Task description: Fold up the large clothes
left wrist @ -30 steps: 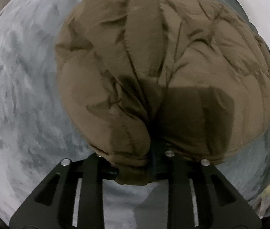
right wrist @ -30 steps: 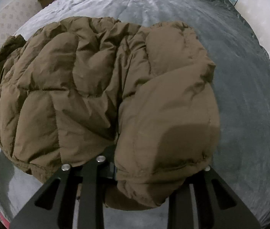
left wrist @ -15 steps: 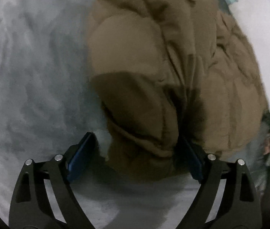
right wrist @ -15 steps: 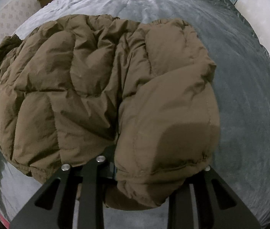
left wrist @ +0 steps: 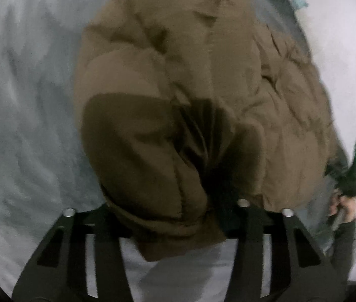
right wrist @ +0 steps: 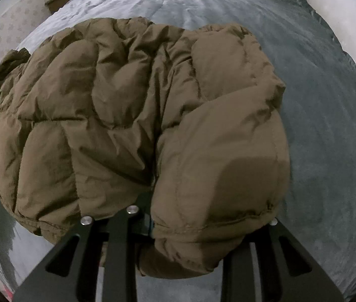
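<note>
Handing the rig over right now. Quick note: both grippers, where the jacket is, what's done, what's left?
Left gripper: jaws closing on a bunched edge of the brown puffer jacket; fabric is between them.
Right gripper: clamped on a padded fold at the jacket's other end.
Jacket lies bunched on the grey bedspread, partly gathered, not flat.
Done: both ends picked up.
Left: probably lift, fold it over and smooth it down.
</note>
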Demonstrator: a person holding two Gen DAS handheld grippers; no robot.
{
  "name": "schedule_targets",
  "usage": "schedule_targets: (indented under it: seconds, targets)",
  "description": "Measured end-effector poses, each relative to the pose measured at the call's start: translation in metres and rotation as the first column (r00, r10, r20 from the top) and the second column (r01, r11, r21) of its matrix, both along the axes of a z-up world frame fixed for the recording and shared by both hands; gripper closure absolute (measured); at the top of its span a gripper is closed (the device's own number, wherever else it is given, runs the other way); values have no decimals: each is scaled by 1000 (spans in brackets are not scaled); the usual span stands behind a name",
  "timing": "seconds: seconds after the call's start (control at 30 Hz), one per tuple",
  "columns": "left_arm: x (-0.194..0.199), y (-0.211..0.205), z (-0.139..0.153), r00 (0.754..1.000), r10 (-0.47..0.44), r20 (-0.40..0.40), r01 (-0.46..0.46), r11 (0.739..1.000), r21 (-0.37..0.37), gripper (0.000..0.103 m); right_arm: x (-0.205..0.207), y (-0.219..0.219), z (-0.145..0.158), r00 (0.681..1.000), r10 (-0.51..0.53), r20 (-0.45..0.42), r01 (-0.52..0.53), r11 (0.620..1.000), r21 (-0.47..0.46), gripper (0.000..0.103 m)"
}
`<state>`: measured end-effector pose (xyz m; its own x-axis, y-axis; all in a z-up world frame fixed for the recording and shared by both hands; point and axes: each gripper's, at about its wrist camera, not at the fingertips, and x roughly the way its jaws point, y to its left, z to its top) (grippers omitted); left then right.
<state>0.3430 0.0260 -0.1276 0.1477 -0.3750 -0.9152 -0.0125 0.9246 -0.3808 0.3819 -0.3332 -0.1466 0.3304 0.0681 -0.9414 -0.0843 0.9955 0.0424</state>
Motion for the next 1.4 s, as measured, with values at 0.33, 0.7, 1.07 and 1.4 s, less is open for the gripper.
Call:
schedule_targets:
  seconds: [0.33, 0.7, 1.07, 1.4]
  targets:
    - [-5, -72, 26, 993, -116, 31, 100, 940, 326, 81, 5, -9, -2, 999, -24, -34, 26, 998, 59, 78]
    - [-42, -152, 98, 966, -181, 187, 66, 866, 496, 89, -28, -3, 61, 993, -20, 118, 19, 1000, 11, 83]
    - [-166, -151, 159, 916, -223, 332, 17, 851, 524, 90, -142, -1, 132, 957, 53, 285, -48, 999, -25, 87]
    - [-266, -131, 102, 934, -177, 310, 2, 871, 492, 88, -250, -1, 75, 972, 79, 222, -59, 994, -94, 86]
